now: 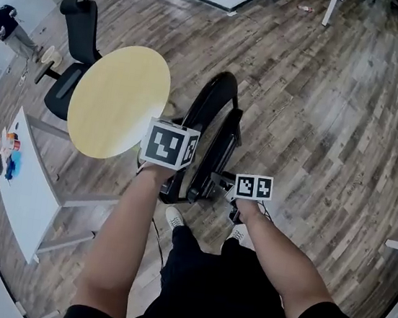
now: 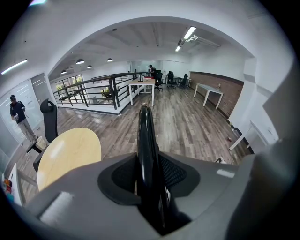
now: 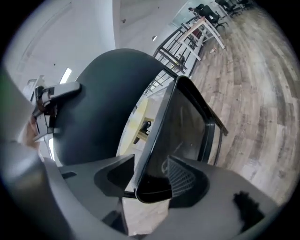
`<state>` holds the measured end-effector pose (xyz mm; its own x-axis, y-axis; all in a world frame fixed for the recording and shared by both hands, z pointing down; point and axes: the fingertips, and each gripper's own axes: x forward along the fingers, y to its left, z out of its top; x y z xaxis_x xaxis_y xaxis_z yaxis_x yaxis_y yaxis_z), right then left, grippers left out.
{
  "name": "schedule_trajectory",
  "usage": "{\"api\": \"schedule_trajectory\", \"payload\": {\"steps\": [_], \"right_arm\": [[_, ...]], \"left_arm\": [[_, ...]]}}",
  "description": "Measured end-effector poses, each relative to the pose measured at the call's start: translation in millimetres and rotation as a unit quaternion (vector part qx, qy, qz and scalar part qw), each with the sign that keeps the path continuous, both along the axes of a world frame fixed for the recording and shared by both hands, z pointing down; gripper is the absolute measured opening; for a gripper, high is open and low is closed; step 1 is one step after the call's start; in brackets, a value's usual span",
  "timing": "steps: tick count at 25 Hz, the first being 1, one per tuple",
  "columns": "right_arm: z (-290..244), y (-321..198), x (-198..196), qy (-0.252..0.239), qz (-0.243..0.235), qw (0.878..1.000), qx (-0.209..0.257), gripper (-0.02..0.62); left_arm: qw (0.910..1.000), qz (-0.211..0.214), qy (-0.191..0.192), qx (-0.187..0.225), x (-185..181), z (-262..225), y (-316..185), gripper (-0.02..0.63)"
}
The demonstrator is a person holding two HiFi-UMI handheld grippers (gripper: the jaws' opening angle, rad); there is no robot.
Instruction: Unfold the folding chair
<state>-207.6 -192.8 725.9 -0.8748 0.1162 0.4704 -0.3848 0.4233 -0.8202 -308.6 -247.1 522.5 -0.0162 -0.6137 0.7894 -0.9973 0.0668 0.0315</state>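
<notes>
Jaws of the left gripper (image 2: 148,174) clamp the black frame tube (image 2: 144,136) of the folding chair (image 1: 221,92); the right gripper (image 3: 151,182) stands parted around its seat edge (image 3: 149,154), not gripping.

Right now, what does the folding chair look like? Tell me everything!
The folding chair is black and shiny, with a curved tube frame and a flat dark panel. It stands folded on the wooden floor beside a round yellow table. The left gripper grips its tube; the right gripper has open fingers around the panel's edge.
</notes>
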Motion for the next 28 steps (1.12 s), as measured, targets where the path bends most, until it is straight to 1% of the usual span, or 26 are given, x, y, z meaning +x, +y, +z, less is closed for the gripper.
{"api": "schedule_trajectory", "payload": {"steps": [2,3,4,7,10,13,16,19,23,28], "right_arm": [[-1.6,-6.1,-7.5,-0.015,0.022,0.999,-0.025,0.227],[-1.2,-8.4,-10.0,-0.015,0.029,0.999,-0.034,0.235],[0.2,-10.0,-12.2,-0.008,0.031,0.999,-0.033,0.238],[6.3,-8.9,-19.6,0.024,0.017,1.000,-0.007,0.245],[8.4,-2.3,-26.6,0.031,0.014,0.999,-0.013,0.247],[10.4,5.7,-32.1,0.046,0.017,0.999,-0.023,0.247],[19.0,10.0,-33.1,0.083,0.017,0.996,-0.009,0.247],[31.2,7.5,-24.9,0.119,0.025,0.993,0.004,0.247],[36.6,4.2,-20.4,0.130,0.036,0.991,0.011,0.245],[42.0,7.8,-14.3,0.136,0.014,0.990,0.026,0.245]], "left_arm": [[1.0000,-0.001,0.001,0.000,5.0,0.6,-1.3,0.123],[1.0000,-0.001,0.003,-0.001,8.2,1.0,-2.2,0.123],[1.0000,-0.001,0.004,-0.001,11.4,1.2,-3.1,0.123],[1.0000,0.001,0.009,-0.002,16.6,1.8,-4.6,0.121],[0.9998,0.002,0.020,-0.002,20.4,1.4,-5.9,0.118],[0.9990,0.005,0.045,-0.003,26.6,0.9,-6.4,0.114],[0.9981,0.006,0.062,-0.003,33.8,0.9,-5.7,0.110],[0.9973,0.007,0.074,-0.003,40.1,2.2,-6.3,0.109],[0.9963,0.009,0.086,-0.003,44.6,2.0,-6.0,0.107],[0.9957,0.008,0.092,-0.003,52.3,4.0,-9.6,0.106]]}}
